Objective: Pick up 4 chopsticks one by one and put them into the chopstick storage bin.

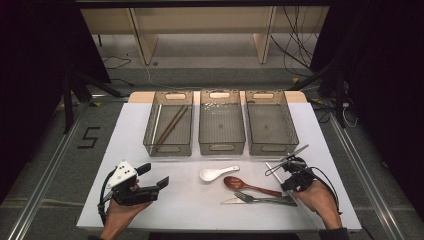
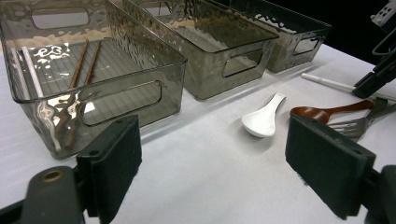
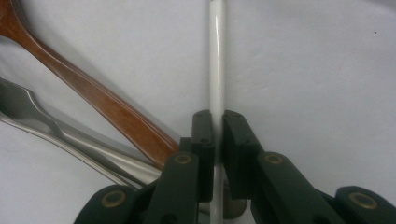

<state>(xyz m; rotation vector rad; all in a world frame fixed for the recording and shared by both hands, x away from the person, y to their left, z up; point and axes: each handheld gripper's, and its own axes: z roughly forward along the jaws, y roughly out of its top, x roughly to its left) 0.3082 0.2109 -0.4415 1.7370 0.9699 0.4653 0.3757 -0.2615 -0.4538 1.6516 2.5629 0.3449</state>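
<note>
My right gripper is shut on a thin white chopstick, which runs straight up between its pads and lies on the white table. From above, that gripper sits at the table's right front with the chopstick under it. A brown wooden spoon and metal handles lie just left of the jaws. My left gripper is open and holds nothing; it hovers low at the left front, facing the bins.
Three smoky clear bins stand in a row at the back: left bin with brown chopsticks and a white one, middle bin, right bin. A white soup spoon, the wooden spoon, a fork and a knife lie in front.
</note>
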